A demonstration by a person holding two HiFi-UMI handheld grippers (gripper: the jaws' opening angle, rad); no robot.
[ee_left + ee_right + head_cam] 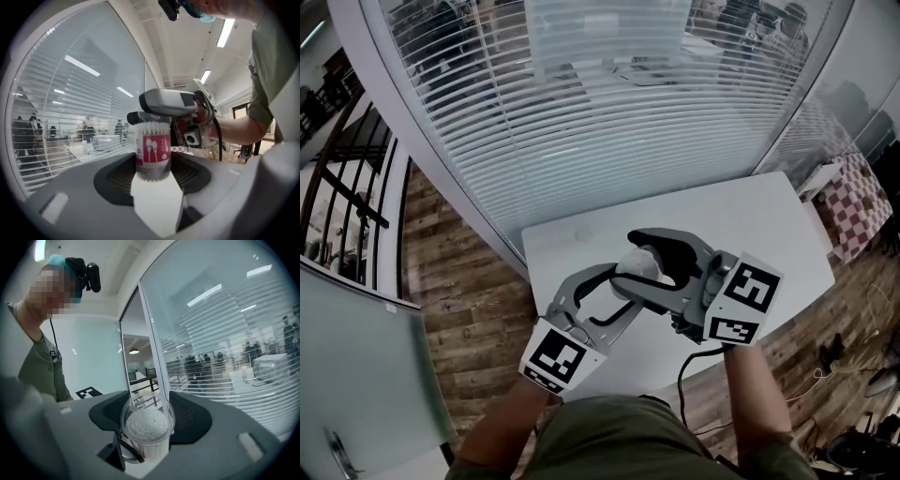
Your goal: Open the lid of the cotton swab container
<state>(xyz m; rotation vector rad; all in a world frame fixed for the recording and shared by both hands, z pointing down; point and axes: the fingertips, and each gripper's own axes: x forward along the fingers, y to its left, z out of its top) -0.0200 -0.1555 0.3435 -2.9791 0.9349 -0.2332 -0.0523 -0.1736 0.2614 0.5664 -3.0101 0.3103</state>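
Observation:
The cotton swab container (639, 265) is held above the white table (769, 225), between both grippers. In the left gripper view it is a clear tub (153, 152) with a pink label, upright between the pads. My left gripper (153, 174) is shut on its body. The right gripper (168, 104) sits across its top. In the right gripper view I look onto the round clear lid (147, 420), with white swab heads under it. My right gripper (147, 428) is shut on that lid. In the head view the left gripper (619, 286) comes from the lower left and the right gripper (661, 267) from the right.
A curved glass wall with white blinds (609, 112) runs behind the table. Wooden floor (469, 281) lies to the left, with a black railing (347, 187). A chequered cloth (853, 202) lies past the table's right end. A black cable (689, 366) hangs from the right gripper.

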